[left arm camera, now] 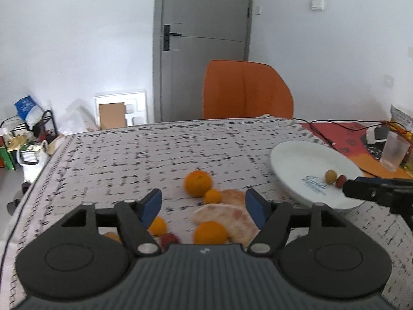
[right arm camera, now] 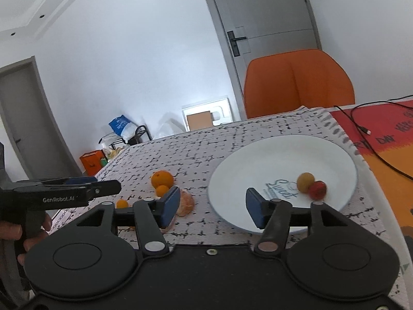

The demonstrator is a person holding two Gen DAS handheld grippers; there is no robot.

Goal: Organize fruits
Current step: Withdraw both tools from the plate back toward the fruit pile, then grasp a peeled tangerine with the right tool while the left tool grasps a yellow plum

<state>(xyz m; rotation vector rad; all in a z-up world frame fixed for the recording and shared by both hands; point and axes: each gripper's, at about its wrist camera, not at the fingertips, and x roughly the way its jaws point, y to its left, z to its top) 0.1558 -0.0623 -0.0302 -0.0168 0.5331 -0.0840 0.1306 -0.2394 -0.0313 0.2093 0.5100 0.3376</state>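
My left gripper (left arm camera: 204,206) is open and empty above a cluster of fruit on the patterned tablecloth: a large orange (left arm camera: 198,183), a small orange (left arm camera: 212,196), peeled citrus pieces (left arm camera: 227,215), another orange (left arm camera: 210,233), a small orange by the left finger (left arm camera: 158,226) and a red fruit (left arm camera: 169,239). My right gripper (right arm camera: 213,206) is open and empty at the near rim of a white plate (right arm camera: 271,155), which holds a yellow-brown fruit (right arm camera: 306,182) and a red fruit (right arm camera: 317,190). The plate (left arm camera: 296,160) and the right gripper (left arm camera: 371,192) also show in the left wrist view, and the left gripper (right arm camera: 67,191) in the right wrist view.
An orange chair (left arm camera: 246,90) stands behind the table's far edge. To the right lie a red-orange mat (left arm camera: 346,134), black cables (right arm camera: 366,129) and a clear plastic cup (left arm camera: 393,152). The table's left edge drops off to floor clutter (left arm camera: 28,139).
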